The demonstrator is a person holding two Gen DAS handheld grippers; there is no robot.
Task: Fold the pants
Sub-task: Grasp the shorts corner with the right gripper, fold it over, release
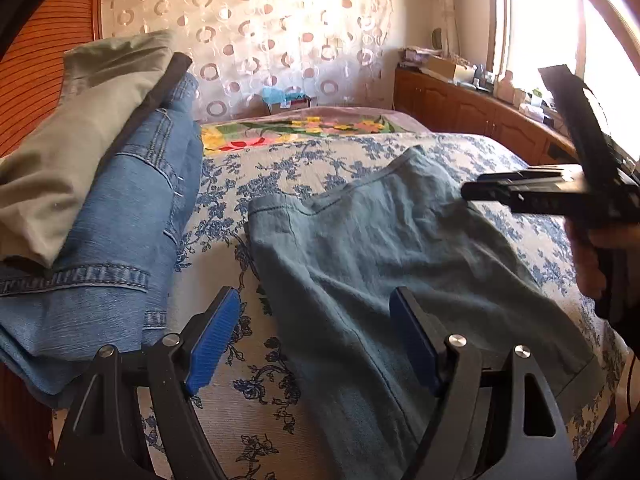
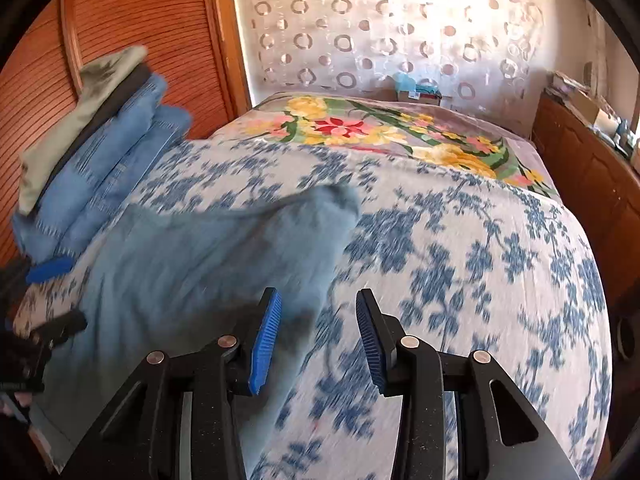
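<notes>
Grey-blue pants (image 1: 400, 256) lie folded and flat on the flowered bedspread (image 1: 256, 188). My left gripper (image 1: 316, 336) hovers over their near edge, open, its left pad over the bedspread and its right pad over the cloth, gripping nothing. A hand holds my right gripper (image 1: 500, 190) above the pants' far right side. The right wrist view is blurred by motion: the right gripper (image 2: 318, 336) is open with nothing between its pads, just off the right edge of the pants (image 2: 200, 260). The left gripper (image 2: 52, 300) shows at the far left edge.
A stack of folded clothes (image 1: 120, 184), jeans under an olive garment, sits on the bed's left side against a wooden slatted door (image 2: 140, 20). A bright floral blanket (image 2: 360, 128) covers the far end. A cluttered wooden sideboard (image 1: 472, 108) runs along the right under a window.
</notes>
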